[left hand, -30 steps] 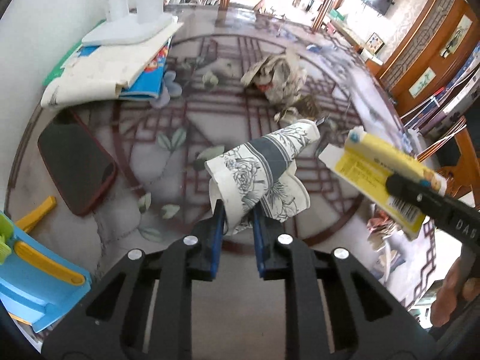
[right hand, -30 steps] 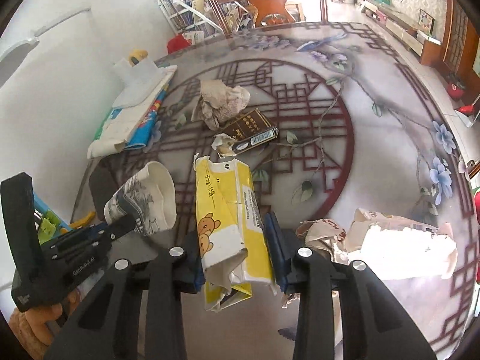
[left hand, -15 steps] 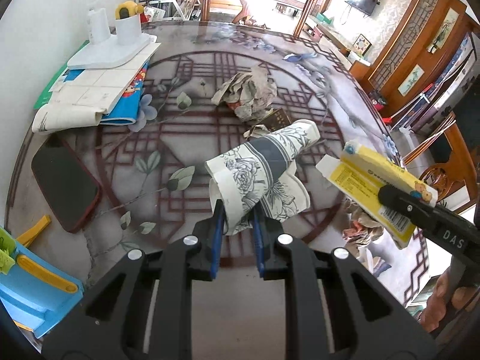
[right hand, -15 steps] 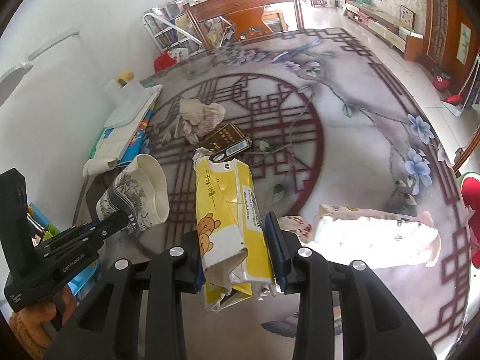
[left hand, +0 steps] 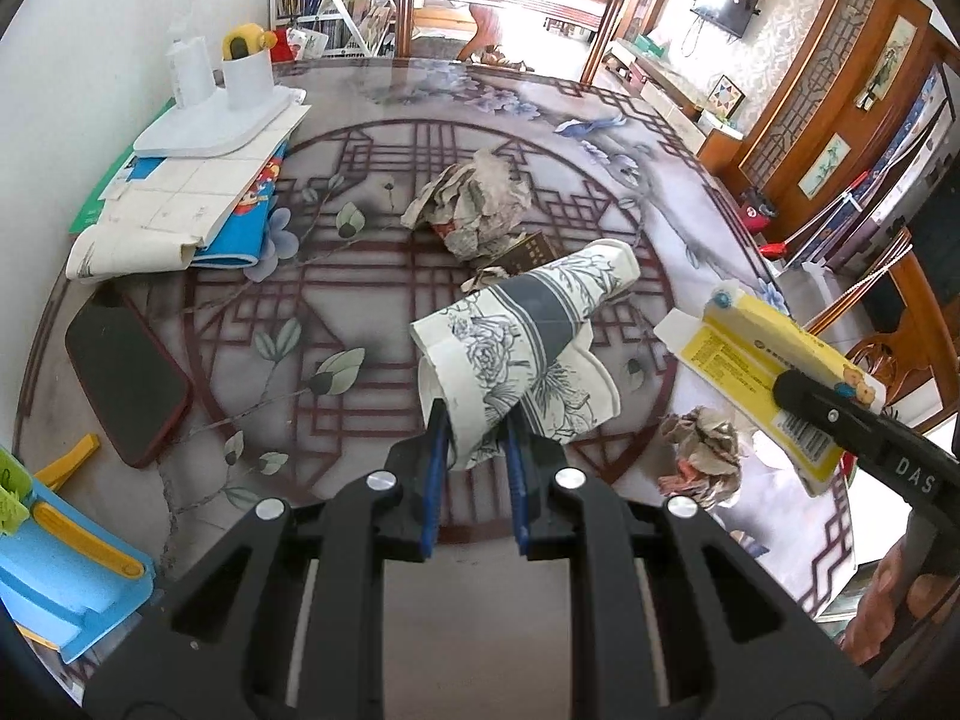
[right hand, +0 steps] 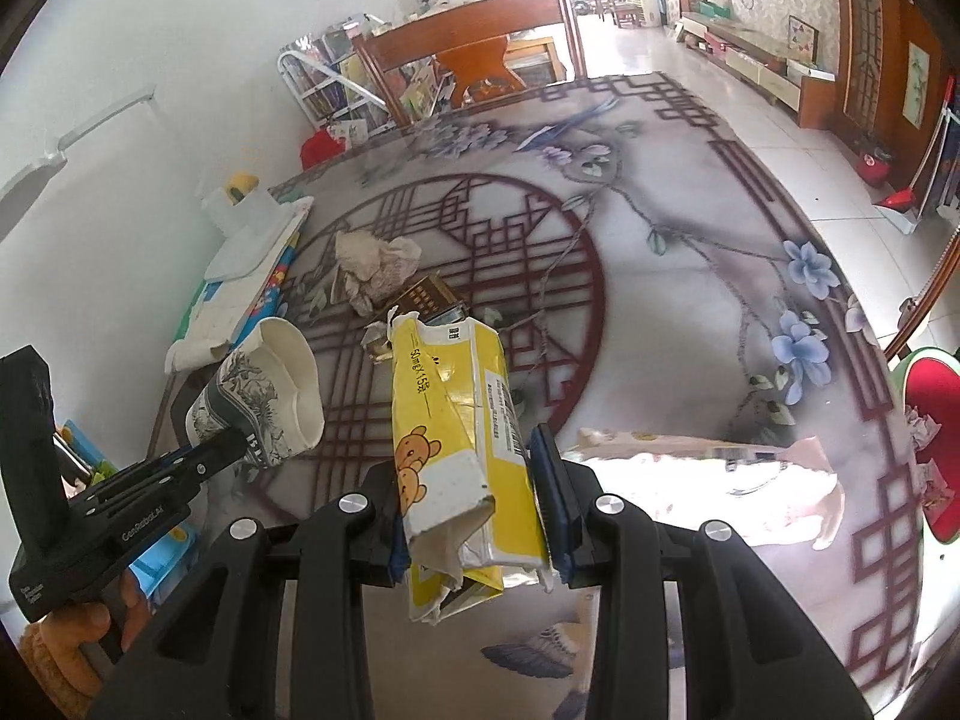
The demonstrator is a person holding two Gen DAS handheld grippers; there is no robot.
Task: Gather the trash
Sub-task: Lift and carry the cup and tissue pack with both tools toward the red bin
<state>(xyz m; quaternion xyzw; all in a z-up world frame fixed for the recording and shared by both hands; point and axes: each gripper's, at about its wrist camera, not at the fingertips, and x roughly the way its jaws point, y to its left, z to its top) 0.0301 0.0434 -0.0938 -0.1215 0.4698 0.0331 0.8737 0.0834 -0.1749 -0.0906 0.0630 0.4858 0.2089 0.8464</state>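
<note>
My left gripper (left hand: pixel 473 450) is shut on a crushed paper cup (left hand: pixel 528 342) with a grey flower print and holds it above the table; the cup also shows in the right wrist view (right hand: pixel 264 402). My right gripper (right hand: pixel 474 510) is shut on a torn yellow carton (right hand: pixel 456 438) with a bear print, also raised; the carton shows at the right of the left wrist view (left hand: pixel 774 384). On the table lie a crumpled paper wad (left hand: pixel 474 204), a dark small box (right hand: pixel 429 300) and another crumpled wad (left hand: pixel 702 456).
A glass-topped patterned table (left hand: pixel 240 330) carries a stack of papers and books (left hand: pixel 180 198), a dark phone (left hand: pixel 126 378) and a blue and yellow toy (left hand: pixel 54 564) at the left. A pale torn wrapper (right hand: pixel 708 486) lies at the right. A wooden chair (right hand: pixel 474 66) stands beyond.
Both grippers have risen and pulled back from the table with the cup and the carton still held; more of the room and the far chair now shows.
</note>
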